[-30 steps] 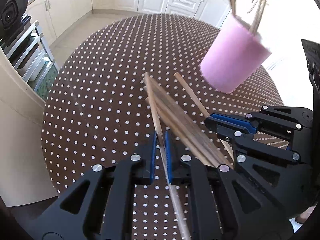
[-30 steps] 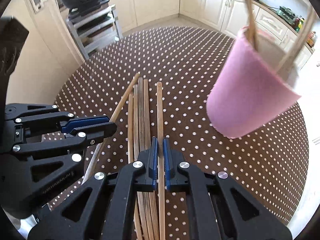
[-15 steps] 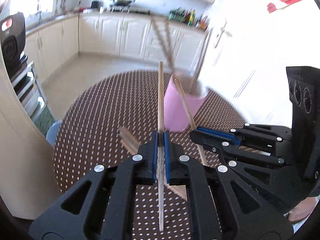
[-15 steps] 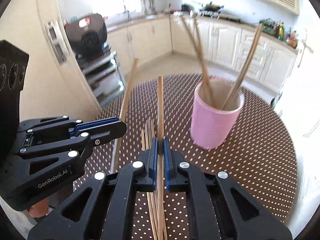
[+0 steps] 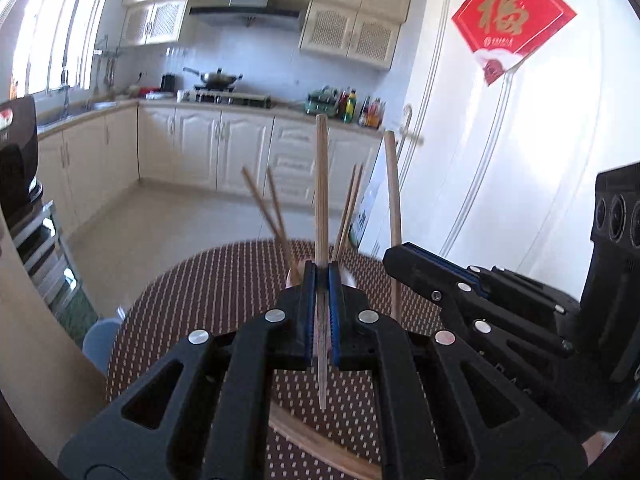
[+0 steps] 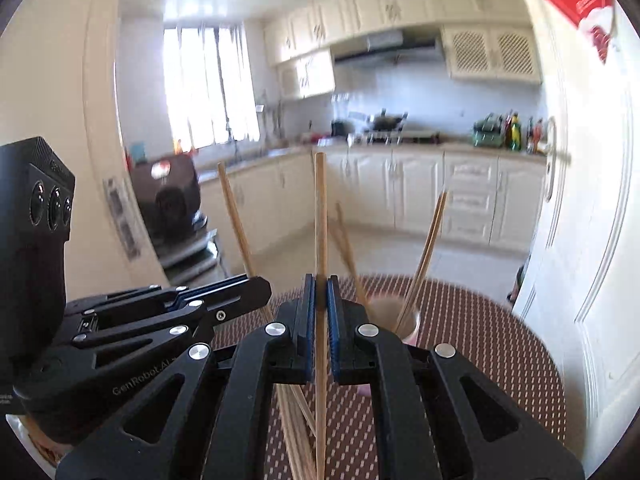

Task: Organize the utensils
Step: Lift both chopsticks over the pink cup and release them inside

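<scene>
A: Left hand-held gripper [image 5: 321, 300] pinches one chopstick [image 5: 321, 184] between its blue pads, shaft pointing up and forward. What about the other?

B: Right hand-held gripper [image 6: 319, 312] is clamped on a chopstick of its own [image 6: 319, 216], held the same way. Both are lifted off the table [image 6: 500, 344].

A: So where do they go?

B: Into the pink cup [image 6: 408, 326], I'd judge. It stands on the dotted cloth just beyond the right gripper's tips, with several chopsticks [image 6: 426, 252] leaning in it. From the left view it's almost hidden behind the jaws.

A: Then this is the carry step, between pickup and drop.

B: Seems so. Next, each stick needs tipping end-down over the cup's mouth before release, one at a time, so the grippers don't crowd each other.

A: More remain?

B: Yes, loose chopsticks [image 6: 294, 436] lie on the table under the right gripper.

A: Any writing?

B: "GenRobot.AI" on the left gripper's body, partly covered, and a gold "福" on the red wall hanging [image 5: 512, 24].
</scene>
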